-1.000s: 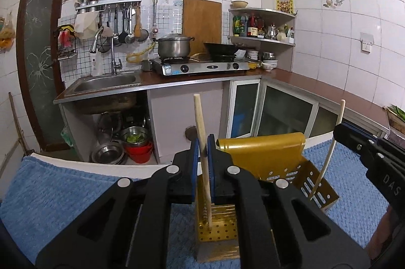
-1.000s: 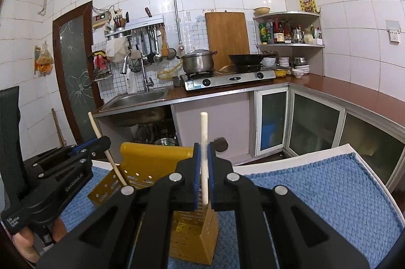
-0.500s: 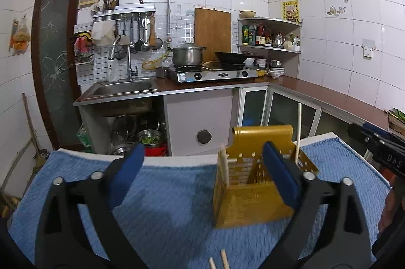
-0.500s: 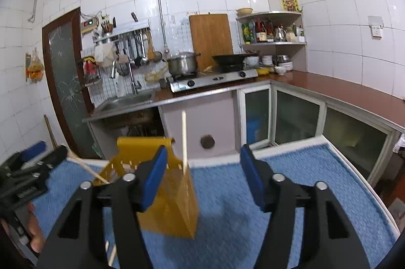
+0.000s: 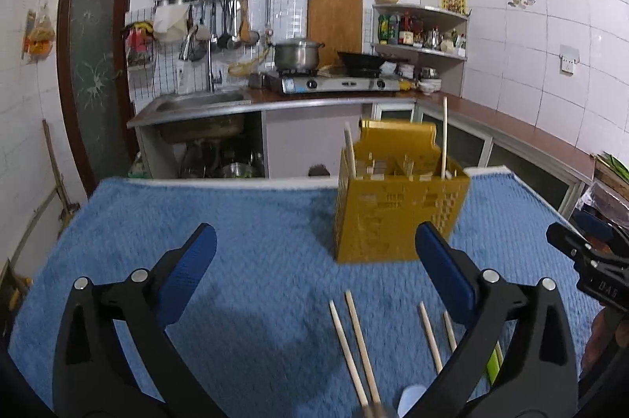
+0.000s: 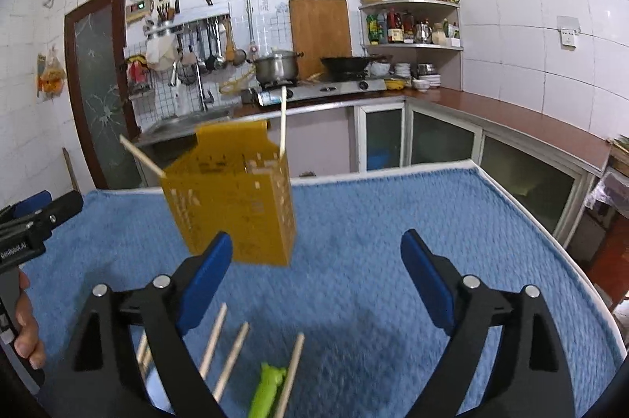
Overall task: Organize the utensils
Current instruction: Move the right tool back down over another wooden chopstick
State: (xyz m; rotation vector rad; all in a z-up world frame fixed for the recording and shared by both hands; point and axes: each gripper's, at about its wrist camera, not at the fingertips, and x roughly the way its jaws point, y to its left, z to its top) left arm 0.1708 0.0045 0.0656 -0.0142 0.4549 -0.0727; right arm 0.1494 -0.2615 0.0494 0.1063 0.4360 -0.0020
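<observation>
A yellow perforated utensil holder (image 5: 397,205) stands on the blue cloth; it also shows in the right wrist view (image 6: 236,205). Two wooden chopsticks stand in it, one at its left side (image 5: 349,152) and one at its right (image 5: 444,139). Several loose chopsticks (image 5: 354,339) lie on the cloth in front of it, also in the right wrist view (image 6: 230,363), beside a green utensil (image 6: 267,390). My left gripper (image 5: 314,268) is open and empty, back from the holder. My right gripper (image 6: 314,280) is open and empty too.
The blue cloth (image 5: 196,229) covers the table. Behind it are a kitchen counter with a sink (image 5: 196,101), a stove with a pot (image 5: 297,54) and corner shelves (image 5: 420,32). The other gripper shows at the right edge (image 5: 589,268).
Both grippers opened and let go of their chopsticks, which now stand in the holder. Both grippers pulled back from the holder, bringing the loose chopsticks on the cloth into view.
</observation>
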